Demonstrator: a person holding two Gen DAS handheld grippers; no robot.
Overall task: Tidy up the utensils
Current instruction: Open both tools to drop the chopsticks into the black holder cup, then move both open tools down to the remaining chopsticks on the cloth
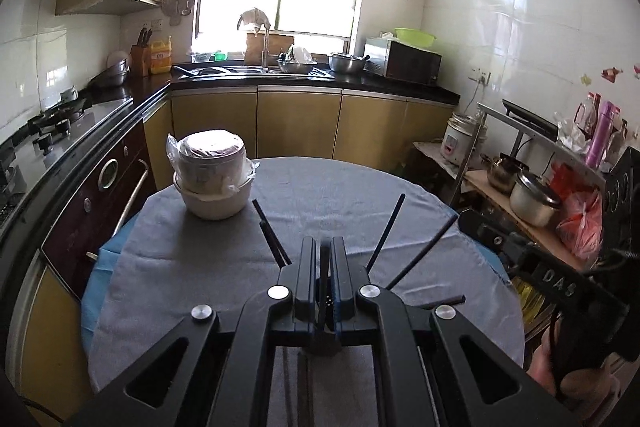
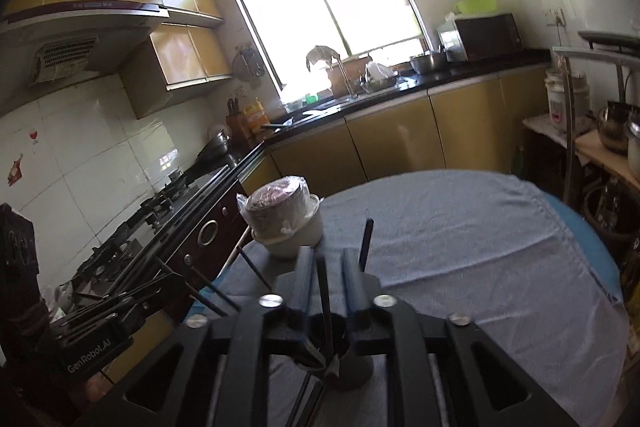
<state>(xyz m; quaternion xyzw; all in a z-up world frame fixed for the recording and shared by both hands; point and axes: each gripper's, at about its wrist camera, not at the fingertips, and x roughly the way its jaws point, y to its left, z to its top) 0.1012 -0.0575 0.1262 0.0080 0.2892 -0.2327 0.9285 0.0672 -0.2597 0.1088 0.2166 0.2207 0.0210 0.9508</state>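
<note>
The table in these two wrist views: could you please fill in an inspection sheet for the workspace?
Surface: round table under a grey cloth, with a blue cover beneath.
Job's things: black chopsticks standing splayed in a dark holder.
Clutter: plastic-wrapped white pot at the table's far left.
Grippers: left hand-held gripper nearly closed around one chopstick, contact unclear; right hand-held gripper open, with a chopstick standing free between its fingers.
Cables: black cable by the right hand-held gripper's handle.
Surroundings: stove, microwave, shelf of pots.
</note>
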